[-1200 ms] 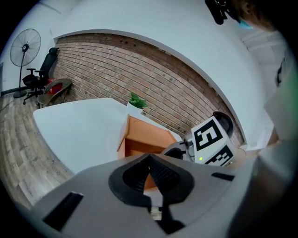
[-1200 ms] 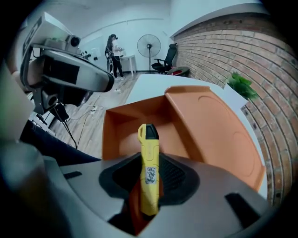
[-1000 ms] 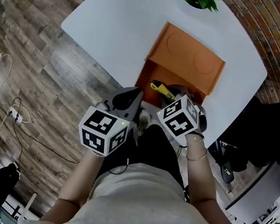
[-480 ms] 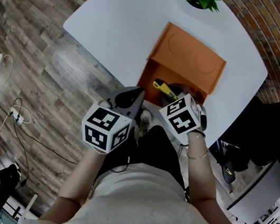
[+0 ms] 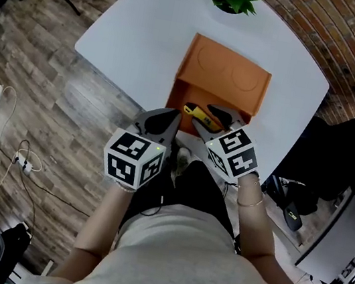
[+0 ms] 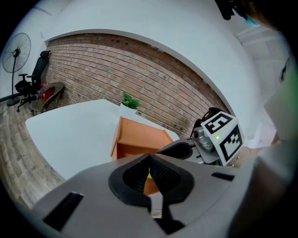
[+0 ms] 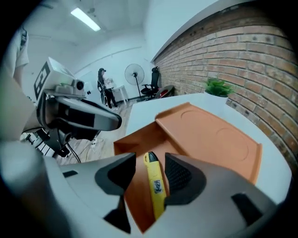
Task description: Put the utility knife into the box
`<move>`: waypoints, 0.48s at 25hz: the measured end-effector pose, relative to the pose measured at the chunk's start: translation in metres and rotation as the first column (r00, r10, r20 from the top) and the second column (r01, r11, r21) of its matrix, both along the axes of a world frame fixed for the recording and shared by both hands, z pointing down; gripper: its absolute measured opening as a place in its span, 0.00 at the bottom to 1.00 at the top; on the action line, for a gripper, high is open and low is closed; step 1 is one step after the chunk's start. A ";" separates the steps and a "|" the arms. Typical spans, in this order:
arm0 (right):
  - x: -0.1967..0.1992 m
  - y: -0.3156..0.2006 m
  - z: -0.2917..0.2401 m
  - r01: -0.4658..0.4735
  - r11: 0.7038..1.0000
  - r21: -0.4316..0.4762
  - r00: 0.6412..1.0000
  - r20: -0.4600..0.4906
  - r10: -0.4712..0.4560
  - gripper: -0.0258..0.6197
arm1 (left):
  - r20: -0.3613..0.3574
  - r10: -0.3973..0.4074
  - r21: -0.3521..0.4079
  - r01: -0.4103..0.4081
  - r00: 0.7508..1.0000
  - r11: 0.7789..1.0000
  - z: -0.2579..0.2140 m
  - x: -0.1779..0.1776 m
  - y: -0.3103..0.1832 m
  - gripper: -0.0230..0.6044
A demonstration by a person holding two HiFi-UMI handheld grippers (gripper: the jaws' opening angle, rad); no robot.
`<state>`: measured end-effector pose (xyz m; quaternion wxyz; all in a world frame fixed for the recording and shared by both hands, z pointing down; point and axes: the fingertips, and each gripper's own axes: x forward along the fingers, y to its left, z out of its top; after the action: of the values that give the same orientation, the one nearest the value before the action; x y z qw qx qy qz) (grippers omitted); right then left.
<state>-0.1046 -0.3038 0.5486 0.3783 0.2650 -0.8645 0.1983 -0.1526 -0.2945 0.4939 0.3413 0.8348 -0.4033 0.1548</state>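
Grey right hand-held gripper (image 7: 151, 163): jaws opening, wide apart, with the yellow utility knife (image 7: 155, 185) loose between them inside the orange box (image 7: 212, 135). Left hand-held gripper (image 6: 150, 161): jaws together, empty. Box stands on white desk (image 5: 147, 27).

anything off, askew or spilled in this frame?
Nothing stands out. The yellow utility knife sits inside the orange box, between the jaws of the right claw, which are opening with no pad pressing on it. The box lid is open and nothing is spilled.
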 end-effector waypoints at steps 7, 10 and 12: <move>0.009 -0.011 -0.056 -0.075 0.984 0.163 0.984 0.172 0.047 0.26 | 0.032 0.010 0.052 -0.012 0.999 0.999 -0.019 0.010 -0.007 0.05; 0.013 -0.021 -0.087 -0.170 0.971 0.169 0.945 0.307 0.112 0.23 | 0.045 0.013 0.080 -0.016 0.999 0.997 -0.029 0.013 -0.014 0.05; 0.015 -0.026 -0.108 -0.236 0.958 0.162 0.902 0.403 0.154 0.19 | 0.049 0.011 0.091 -0.016 0.999 0.996 -0.034 0.015 -0.016 0.05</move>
<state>-0.0900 -0.3293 0.4407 0.1492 0.3442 -0.9067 0.1928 -0.1379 -0.3107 0.4597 0.2921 0.8482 -0.4123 0.1586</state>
